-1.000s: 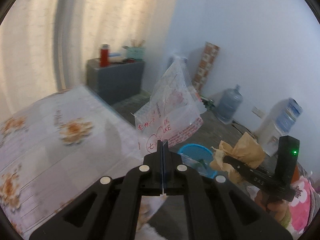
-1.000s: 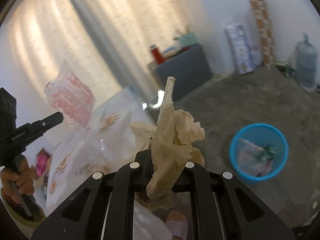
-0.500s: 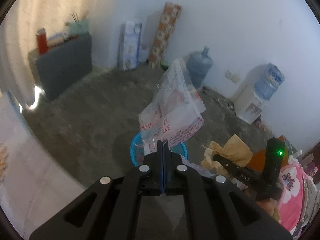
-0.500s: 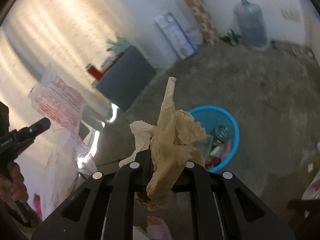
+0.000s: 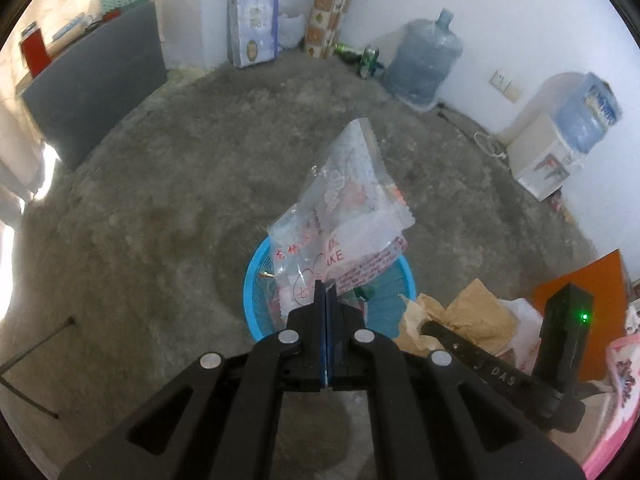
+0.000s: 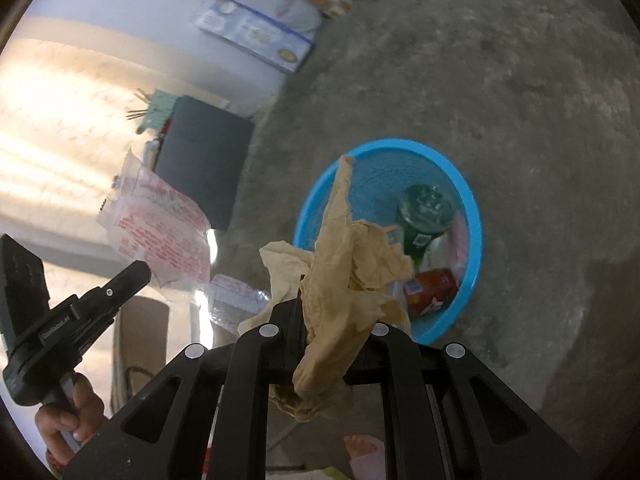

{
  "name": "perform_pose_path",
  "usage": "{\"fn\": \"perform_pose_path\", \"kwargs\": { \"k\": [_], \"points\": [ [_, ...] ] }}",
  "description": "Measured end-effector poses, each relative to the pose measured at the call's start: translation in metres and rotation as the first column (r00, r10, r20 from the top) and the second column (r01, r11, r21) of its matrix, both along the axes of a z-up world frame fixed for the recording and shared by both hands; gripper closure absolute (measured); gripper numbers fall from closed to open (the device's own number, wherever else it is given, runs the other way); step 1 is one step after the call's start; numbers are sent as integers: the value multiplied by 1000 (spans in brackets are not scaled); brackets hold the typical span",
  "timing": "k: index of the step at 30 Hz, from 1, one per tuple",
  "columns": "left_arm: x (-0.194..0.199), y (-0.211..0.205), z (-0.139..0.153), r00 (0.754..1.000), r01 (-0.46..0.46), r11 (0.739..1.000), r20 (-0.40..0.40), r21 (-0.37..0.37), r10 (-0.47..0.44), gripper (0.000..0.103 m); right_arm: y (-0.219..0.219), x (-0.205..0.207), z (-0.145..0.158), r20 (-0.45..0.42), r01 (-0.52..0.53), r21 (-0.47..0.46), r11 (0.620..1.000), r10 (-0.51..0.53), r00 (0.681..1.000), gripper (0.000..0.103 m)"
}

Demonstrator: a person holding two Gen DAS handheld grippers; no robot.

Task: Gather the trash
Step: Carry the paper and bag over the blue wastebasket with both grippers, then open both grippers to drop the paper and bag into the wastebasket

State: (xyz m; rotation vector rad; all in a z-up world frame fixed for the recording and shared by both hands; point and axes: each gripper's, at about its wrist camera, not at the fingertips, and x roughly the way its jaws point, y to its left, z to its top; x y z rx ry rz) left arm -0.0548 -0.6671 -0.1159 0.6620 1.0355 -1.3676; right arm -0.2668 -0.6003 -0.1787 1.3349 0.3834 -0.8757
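My left gripper (image 5: 325,292) is shut on a clear plastic wrapper with red print (image 5: 344,216) and holds it above the blue trash basket (image 5: 256,300) on the floor. My right gripper (image 6: 320,300) is shut on a crumpled brown paper (image 6: 344,256) and holds it just in front of the basket (image 6: 468,208). The basket holds a green glass bottle (image 6: 424,212) and a red can (image 6: 430,292). The right gripper and its paper (image 5: 472,316) show at the lower right of the left wrist view. The left gripper and wrapper (image 6: 160,228) show at the left of the right wrist view.
Bare concrete floor (image 5: 160,200) surrounds the basket. A dark grey cabinet (image 5: 92,92) stands at the left wall. A large water jug (image 5: 424,64), a water dispenser (image 5: 560,140), a printed box (image 5: 252,12) and green cans (image 5: 360,56) line the far wall.
Both grippers have swung away from the flowered table toward the floor and now hover by the blue basket, each still holding its piece of trash.
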Motion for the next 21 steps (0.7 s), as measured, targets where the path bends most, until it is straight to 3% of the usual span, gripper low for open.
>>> {"fn": "perform_pose_path", "kwargs": {
  "k": [3, 5, 7, 10, 14, 16, 18, 21],
  "points": [
    [1, -12, -12, 1000, 0, 1000, -7, 5, 0, 103, -11, 1, -13, -10, 14, 23, 1000, -14, 1000, 92],
    [-2, -22, -22, 1000, 14, 1000, -5, 21, -14, 96, -19, 3, -23, -12, 26, 47, 999, -25, 1000, 91],
    [-3, -26, -26, 1000, 8, 999, 7, 51, -8, 55, -27, 5, -35, -34, 43, 71, 997, -41, 999, 88],
    [3, -18, -20, 1000, -2, 1000, -8, 14, 2, 47, -33, 7, -50, -72, 46, 105, 993, -39, 997, 85],
    [9, -7, -7, 1000, -9, 1000, -7, -17, 9, 42, -35, 13, -60, -163, 18, 134, 991, 4, 987, 66],
    [14, 0, 3, 1000, -21, 999, -15, -36, 21, 39, -33, 13, -57, -209, 3, 129, 992, 24, 978, 62],
    [19, 8, 16, 999, -34, 998, -20, -62, 33, 37, -31, 12, -52, -235, -11, 114, 993, 37, 971, 52],
    [23, 26, 39, 999, -32, 995, -18, -99, 30, 34, -30, 10, -41, -271, -31, 85, 996, 53, 961, 48]
  ]
}}
